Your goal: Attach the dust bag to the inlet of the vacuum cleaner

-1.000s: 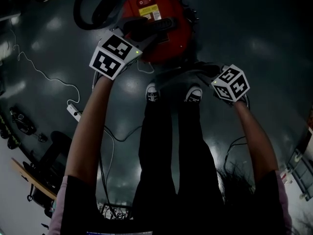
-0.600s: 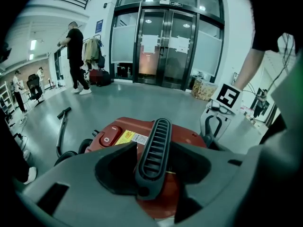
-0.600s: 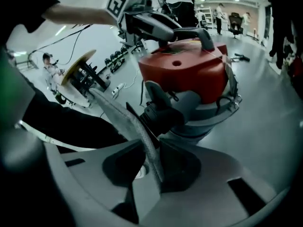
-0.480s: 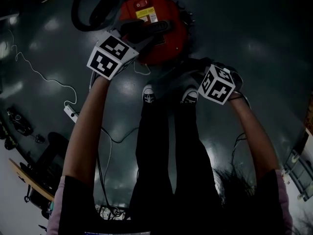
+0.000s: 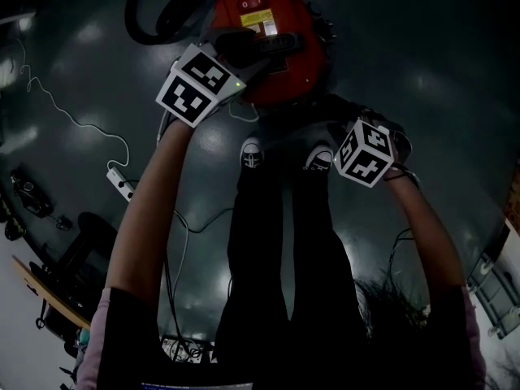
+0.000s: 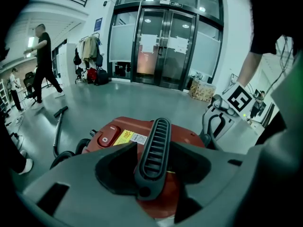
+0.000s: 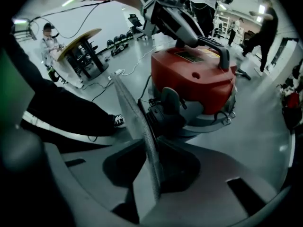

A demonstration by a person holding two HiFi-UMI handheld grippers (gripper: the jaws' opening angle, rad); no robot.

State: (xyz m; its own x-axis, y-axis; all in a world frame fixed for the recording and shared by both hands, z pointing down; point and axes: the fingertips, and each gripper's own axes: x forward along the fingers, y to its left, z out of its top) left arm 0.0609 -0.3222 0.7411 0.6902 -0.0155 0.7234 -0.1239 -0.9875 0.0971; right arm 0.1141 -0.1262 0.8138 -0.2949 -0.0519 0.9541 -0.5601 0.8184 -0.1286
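Left tongs [image 6: 154, 150]: clenched on black handle [image 6: 158, 129] atop red vacuum cleaner [image 6: 189, 137].
Right tongs [image 7: 154, 157]: just loosened slightly, grasping grey dust bag [image 7: 136, 126] edge-on, close to the cleaner.

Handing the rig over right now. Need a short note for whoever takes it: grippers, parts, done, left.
Left gripper: shut on the black carry handle, steadying the red vacuum cleaner.
Right gripper: shut on the dust bag, a thin grey sheet seen edge-on. Its jaws have just been opening a little, with the bag between them.
Where: the bag is held up close beside the dark inlet fitting on the vacuum's side.
Done: vacuum braced, bag at the inlet.
Left: the bag is not seen seated. Line it up, push it onto the inlet, then release.
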